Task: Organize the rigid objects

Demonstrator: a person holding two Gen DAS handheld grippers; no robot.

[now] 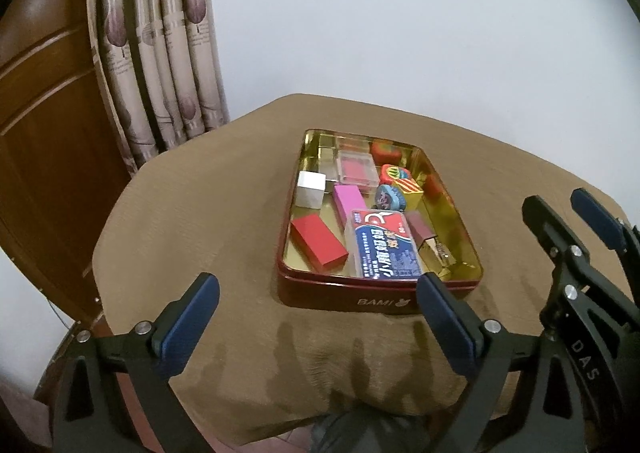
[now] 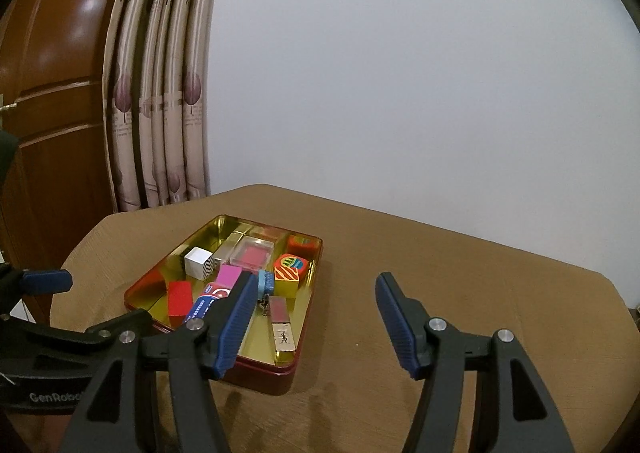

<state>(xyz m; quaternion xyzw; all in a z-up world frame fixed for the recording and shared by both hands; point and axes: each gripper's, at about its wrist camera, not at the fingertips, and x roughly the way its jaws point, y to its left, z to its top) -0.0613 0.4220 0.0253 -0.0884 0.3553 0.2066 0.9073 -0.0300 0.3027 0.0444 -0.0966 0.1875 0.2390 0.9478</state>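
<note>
A red tin with a gold inside sits on the brown table. It holds several small things: a red block, a pink block, a blue and red box, a silver cube, a clear case, painted blocks and a lipstick. My left gripper is open and empty, held before the tin's near wall. My right gripper is open and empty, right of the tin; it also shows in the left wrist view.
The round table has a brown cloth. A patterned curtain and a wooden door stand at the back left. A white wall is behind.
</note>
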